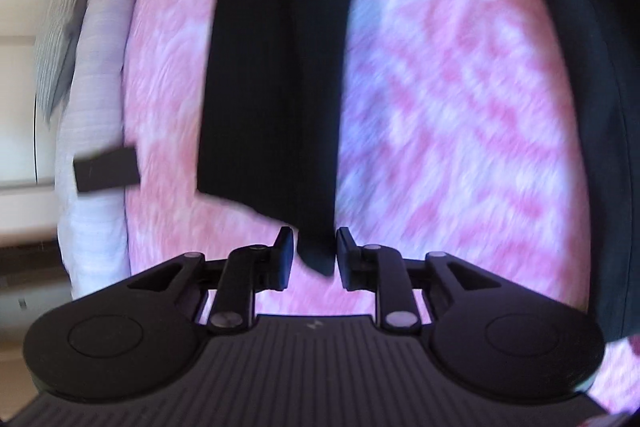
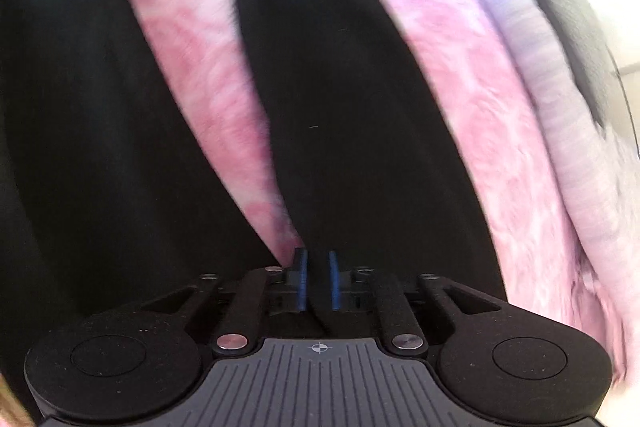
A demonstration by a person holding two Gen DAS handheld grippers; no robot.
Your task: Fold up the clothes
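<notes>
Both views are smeared with motion blur, and the black garment (image 1: 276,67) runs past the top edge, so its kind cannot be told. It lies in long strips over a pink-and-white fuzzy blanket (image 1: 440,87); a white cloth (image 1: 96,107) borders the blanket.

The left tongs (image 1: 314,255) stand partly apart, a corner of the garment between the pads, no pad plainly pressing.

The right tongs (image 2: 317,281) show a narrow gap between blue pads (image 2: 303,279), black fabric passing through, seemingly loose.
</notes>
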